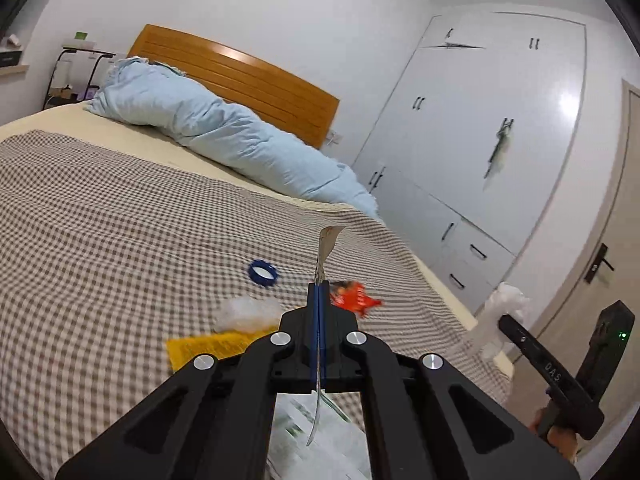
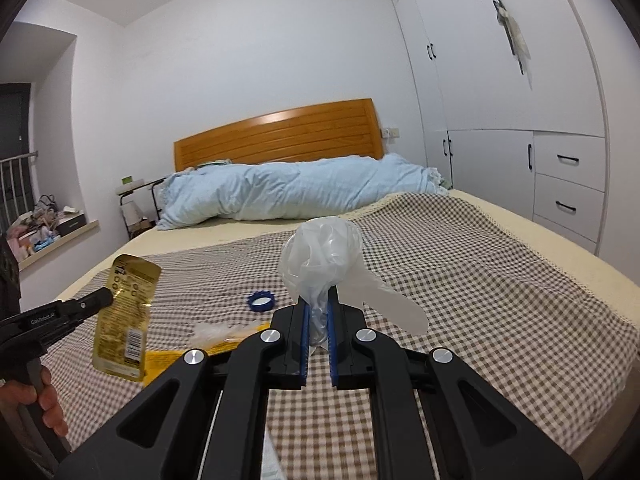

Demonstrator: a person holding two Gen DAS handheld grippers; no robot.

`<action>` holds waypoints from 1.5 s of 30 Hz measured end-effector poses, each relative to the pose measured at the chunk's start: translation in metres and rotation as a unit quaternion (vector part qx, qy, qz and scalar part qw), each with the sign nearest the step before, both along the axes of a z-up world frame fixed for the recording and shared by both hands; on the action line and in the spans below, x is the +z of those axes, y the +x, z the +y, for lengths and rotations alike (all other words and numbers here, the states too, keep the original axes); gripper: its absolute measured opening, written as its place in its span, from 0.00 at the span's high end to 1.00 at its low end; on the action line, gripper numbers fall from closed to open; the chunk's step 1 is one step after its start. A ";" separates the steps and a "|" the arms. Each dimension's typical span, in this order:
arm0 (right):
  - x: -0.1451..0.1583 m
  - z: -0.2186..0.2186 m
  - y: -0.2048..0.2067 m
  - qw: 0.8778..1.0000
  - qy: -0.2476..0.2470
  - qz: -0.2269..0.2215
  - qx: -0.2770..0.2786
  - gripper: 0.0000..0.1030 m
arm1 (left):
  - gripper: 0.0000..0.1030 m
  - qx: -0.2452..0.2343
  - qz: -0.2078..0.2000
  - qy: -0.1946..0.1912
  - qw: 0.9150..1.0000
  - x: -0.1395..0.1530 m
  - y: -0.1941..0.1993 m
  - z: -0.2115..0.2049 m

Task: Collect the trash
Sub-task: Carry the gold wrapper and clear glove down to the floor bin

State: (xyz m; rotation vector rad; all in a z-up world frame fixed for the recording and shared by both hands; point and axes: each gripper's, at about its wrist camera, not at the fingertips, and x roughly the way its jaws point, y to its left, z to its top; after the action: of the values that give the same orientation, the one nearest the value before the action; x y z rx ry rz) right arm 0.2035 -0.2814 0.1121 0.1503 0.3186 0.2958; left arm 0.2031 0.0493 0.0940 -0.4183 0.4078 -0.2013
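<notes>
Nearest, the left gripper (image 1: 319, 292) is clamped fully shut on the edge of a flat gold foil wrapper (image 2: 125, 316), a light, crinkly, slick sheet best pinched at its rim as here, while the right gripper (image 2: 318, 320) is closed almost completely on the gathered neck of a translucent plastic bag (image 2: 320, 256) (soft, nearly weightless, likely to slip unless bunched). Beyond them, on the checked cloth (image 1: 100, 220) of the bed, lie a crumpled clear film (image 1: 246, 312) over a yellow packet (image 1: 208, 346), a red wrapper (image 1: 354, 296) and a rigid, ridged blue bottle cap (image 1: 263, 272).
</notes>
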 end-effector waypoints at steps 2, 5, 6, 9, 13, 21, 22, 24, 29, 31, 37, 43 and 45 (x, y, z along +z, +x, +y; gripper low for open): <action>0.003 -0.001 -0.014 1.000 -0.003 -0.001 0.005 0.93 | 1.00 -0.005 -0.006 0.005 1.000 0.008 -0.015 -0.011; 0.005 -0.003 -0.030 1.000 -0.002 0.000 0.012 0.93 | 1.00 -0.019 -0.006 0.011 1.000 0.016 -0.034 -0.023; 0.005 -0.003 -0.034 1.000 -0.002 0.000 0.014 0.93 | 1.00 -0.022 -0.004 0.013 1.000 0.018 -0.040 -0.027; 0.005 -0.005 -0.051 1.000 -0.005 0.002 0.019 0.93 | 1.00 -0.025 -0.003 0.017 1.000 0.021 -0.058 -0.033; 0.005 -0.007 -0.071 1.000 -0.004 0.006 0.024 0.93 | 1.00 -0.028 -0.003 0.020 0.999 0.024 -0.083 -0.038; -0.002 -0.013 -0.112 1.000 -0.007 0.014 0.025 0.93 | 1.00 -0.041 -0.009 0.036 0.998 0.031 -0.133 -0.057; -0.002 -0.015 -0.116 1.000 -0.007 0.014 0.024 0.93 | 1.00 -0.042 -0.011 0.038 0.998 0.032 -0.138 -0.058; -0.001 -0.019 -0.124 1.000 -0.007 0.014 0.023 0.93 | 1.00 -0.045 -0.012 0.039 0.998 0.033 -0.150 -0.063; -0.002 -0.026 -0.142 1.000 -0.013 0.014 0.023 0.93 | 1.00 -0.053 -0.015 0.042 0.998 0.032 -0.174 -0.069; -0.004 -0.028 -0.149 0.999 -0.015 0.015 0.024 0.93 | 1.00 -0.055 -0.015 0.044 0.997 0.031 -0.180 -0.071; -0.015 -0.031 -0.167 0.998 -0.019 0.029 0.044 0.93 | 1.00 -0.068 -0.013 0.051 0.996 0.025 -0.204 -0.081; -0.027 -0.035 -0.184 0.997 -0.020 0.046 0.063 0.93 | 1.00 -0.080 -0.006 0.056 0.995 0.013 -0.222 -0.088; -0.029 -0.035 -0.191 0.996 -0.023 0.048 0.065 0.93 | 1.00 -0.081 0.003 0.057 0.995 0.008 -0.225 -0.088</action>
State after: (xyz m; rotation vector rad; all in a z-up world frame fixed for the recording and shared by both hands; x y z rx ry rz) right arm 0.0129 -0.3161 0.0831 0.0982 0.4318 0.4105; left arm -0.0223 -0.0390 0.1017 -0.2733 0.4571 -0.3327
